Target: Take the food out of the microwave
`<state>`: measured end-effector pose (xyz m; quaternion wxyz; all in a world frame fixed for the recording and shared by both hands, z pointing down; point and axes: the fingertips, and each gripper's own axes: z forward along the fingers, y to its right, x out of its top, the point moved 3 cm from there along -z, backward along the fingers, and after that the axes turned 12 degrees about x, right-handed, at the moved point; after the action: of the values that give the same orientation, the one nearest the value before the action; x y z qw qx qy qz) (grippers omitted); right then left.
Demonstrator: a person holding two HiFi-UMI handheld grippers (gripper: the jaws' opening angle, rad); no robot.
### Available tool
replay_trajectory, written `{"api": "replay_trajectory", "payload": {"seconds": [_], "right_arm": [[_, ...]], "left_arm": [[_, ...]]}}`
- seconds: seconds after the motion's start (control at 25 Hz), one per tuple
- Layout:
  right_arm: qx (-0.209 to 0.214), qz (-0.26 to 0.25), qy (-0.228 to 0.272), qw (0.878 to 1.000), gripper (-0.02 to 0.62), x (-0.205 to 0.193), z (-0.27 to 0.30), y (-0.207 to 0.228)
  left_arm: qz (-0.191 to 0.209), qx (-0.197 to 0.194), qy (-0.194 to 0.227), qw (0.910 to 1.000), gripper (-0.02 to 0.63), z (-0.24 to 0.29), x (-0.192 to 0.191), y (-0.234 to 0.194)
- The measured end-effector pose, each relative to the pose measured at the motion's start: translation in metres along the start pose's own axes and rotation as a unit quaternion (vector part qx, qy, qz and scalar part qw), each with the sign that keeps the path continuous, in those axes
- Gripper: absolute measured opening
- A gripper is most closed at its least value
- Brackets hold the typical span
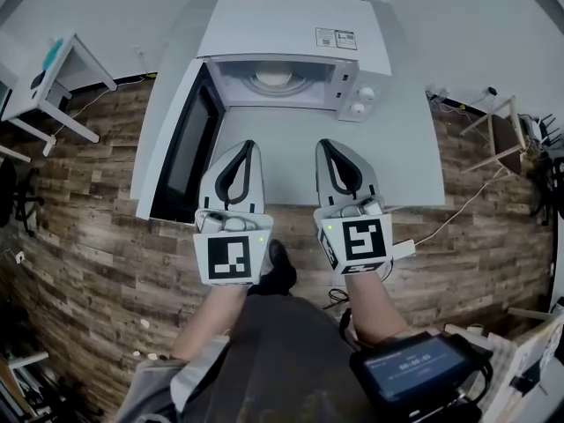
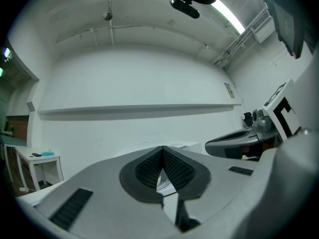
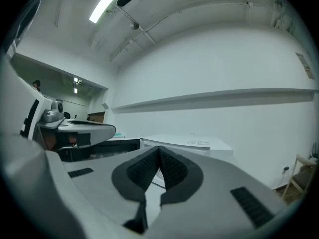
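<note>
Likely food inside open microwave

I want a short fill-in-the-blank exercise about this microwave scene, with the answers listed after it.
1. The door of the microwave is ____.
2. The left gripper and right gripper hold nothing; their jaws are ____.
3. The dish sits ____ the microwave.
Answers: open; shut; inside.
</note>
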<state>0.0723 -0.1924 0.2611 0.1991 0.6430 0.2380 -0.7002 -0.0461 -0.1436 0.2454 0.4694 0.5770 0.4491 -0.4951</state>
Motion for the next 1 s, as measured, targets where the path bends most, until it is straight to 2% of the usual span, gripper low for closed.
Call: {"api": "replay_trajectory", "payload": {"seconds": [0.6,1.0], "right_arm": [[0.019,-0.009,-0.011,1.0,0.008,-0.002,0.072,0.039],[0.016,-0.02,-0.007,1.0,0.008,-0.002,0.073,0.041]], "left_arm": [[-0.011,0.011,0.004,0.9999,0.006,0.08,-0.008,-0.016],[-0.017,0.011,0.018,0.9996,0.006,0.083,-0.01,-0.016]]}}
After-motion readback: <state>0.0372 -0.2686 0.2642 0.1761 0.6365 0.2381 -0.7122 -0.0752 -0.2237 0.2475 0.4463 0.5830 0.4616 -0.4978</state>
